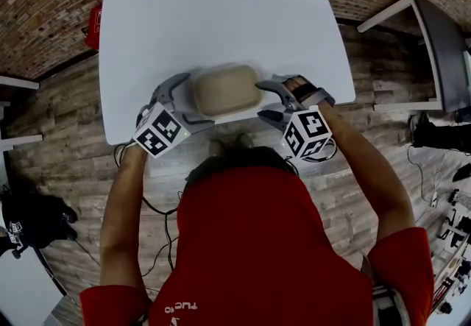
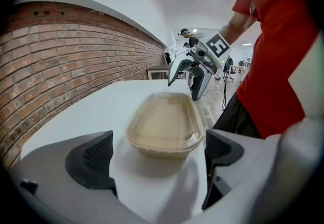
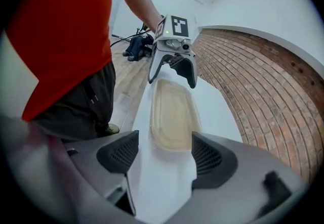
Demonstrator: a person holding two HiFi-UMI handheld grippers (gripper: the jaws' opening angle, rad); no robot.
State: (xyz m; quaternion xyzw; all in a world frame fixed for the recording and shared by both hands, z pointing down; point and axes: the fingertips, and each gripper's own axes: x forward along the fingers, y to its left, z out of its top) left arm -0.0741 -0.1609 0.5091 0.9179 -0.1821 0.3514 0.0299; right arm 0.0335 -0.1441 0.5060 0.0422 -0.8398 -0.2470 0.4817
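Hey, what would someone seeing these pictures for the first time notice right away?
A tan lidded container sits close to the near edge of a white table. The left gripper and the right gripper face its two ends with jaws apart, neither clamped on it. In the head view, the person's red shirt fills the lower part.

The left gripper (image 1: 190, 101) sits centre-left in the head view and the right gripper (image 1: 260, 99) centre-right, their tips pointing toward each other. Both have their jaws spread wide, clamping nothing. The left forearm (image 1: 121, 199) and right forearm (image 1: 368, 163) run down toward the lower corners.
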